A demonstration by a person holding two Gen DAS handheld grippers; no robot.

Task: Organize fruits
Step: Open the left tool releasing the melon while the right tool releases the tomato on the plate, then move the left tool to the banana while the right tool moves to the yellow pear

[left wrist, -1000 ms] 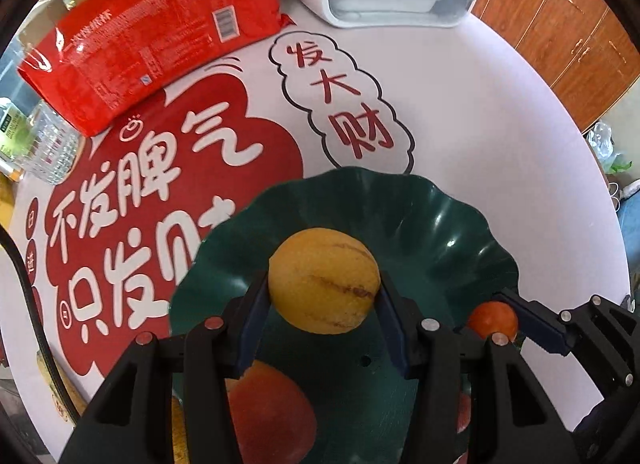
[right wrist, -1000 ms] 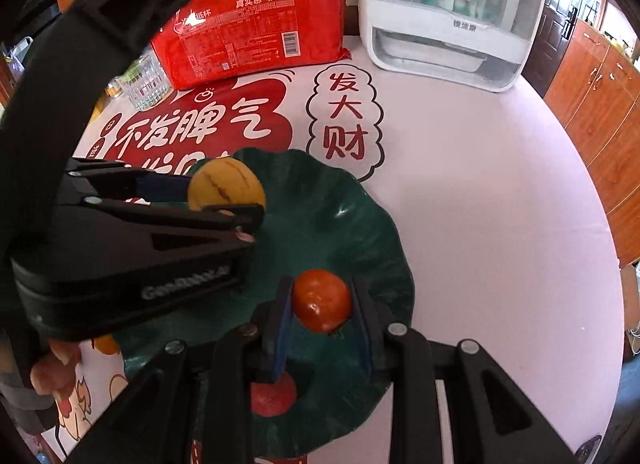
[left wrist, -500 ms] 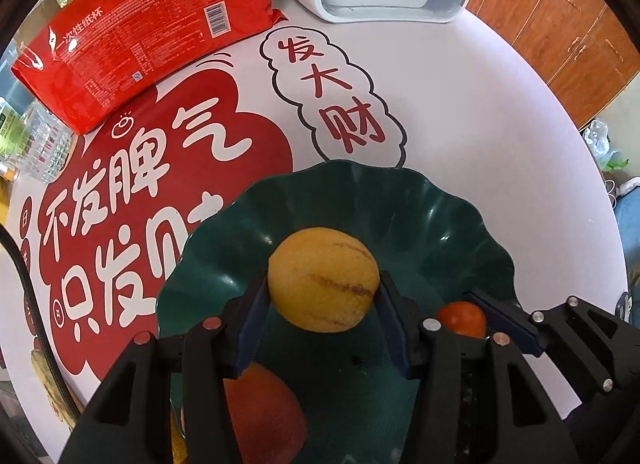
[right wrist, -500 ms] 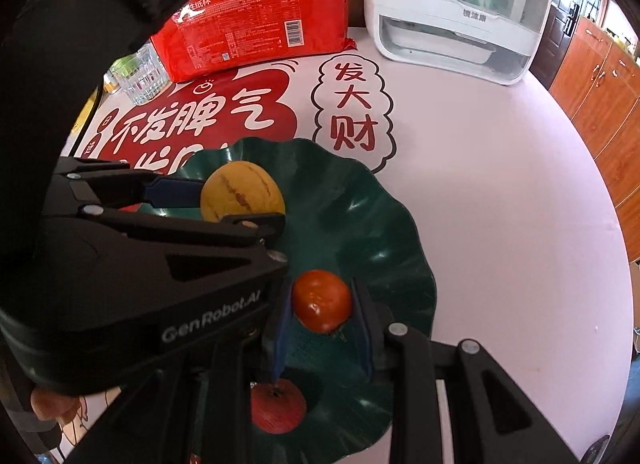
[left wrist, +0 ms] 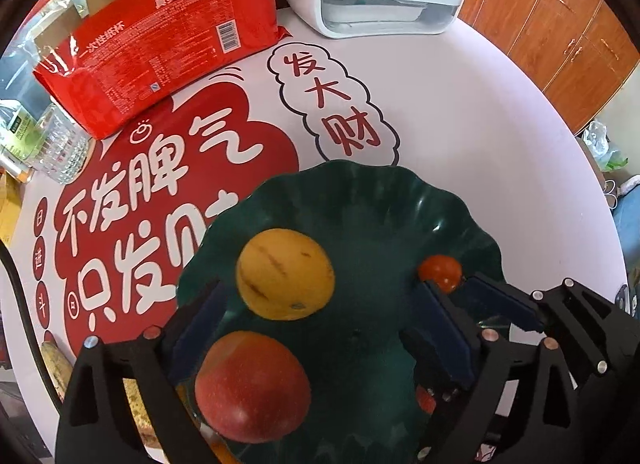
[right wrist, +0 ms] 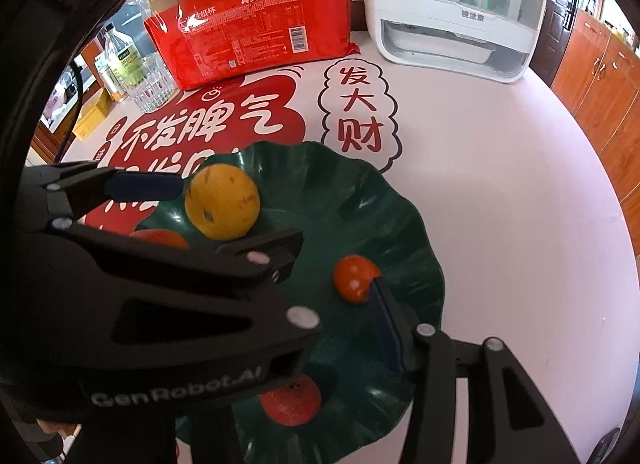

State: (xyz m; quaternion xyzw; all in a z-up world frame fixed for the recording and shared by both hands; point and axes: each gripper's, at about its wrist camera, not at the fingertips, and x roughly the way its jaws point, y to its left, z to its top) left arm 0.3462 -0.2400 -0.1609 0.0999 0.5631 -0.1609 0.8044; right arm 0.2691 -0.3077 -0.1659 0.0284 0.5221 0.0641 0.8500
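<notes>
Through your left wrist camera, the left gripper [left wrist: 320, 324] has just opened wide, clear of the round, streaked yellow fruit [left wrist: 285, 274] lying in the glossy, wavy-rimmed green plate [left wrist: 360, 191]. Through your right one, the right gripper [right wrist: 340, 304] has just parted, leaving the smooth orange-red tomato [right wrist: 354, 278] against 1 blue pad on the plate.

Bright, even daylight; fisheye views.
Glare streaks on the green plate [left wrist: 420, 199] and red pack [right wrist: 256, 23]; soft shadows under fruit; strong edge bending, black vignette corners; near gripper parts slightly soft, tabletop [left wrist: 460, 111] sharp.
</notes>
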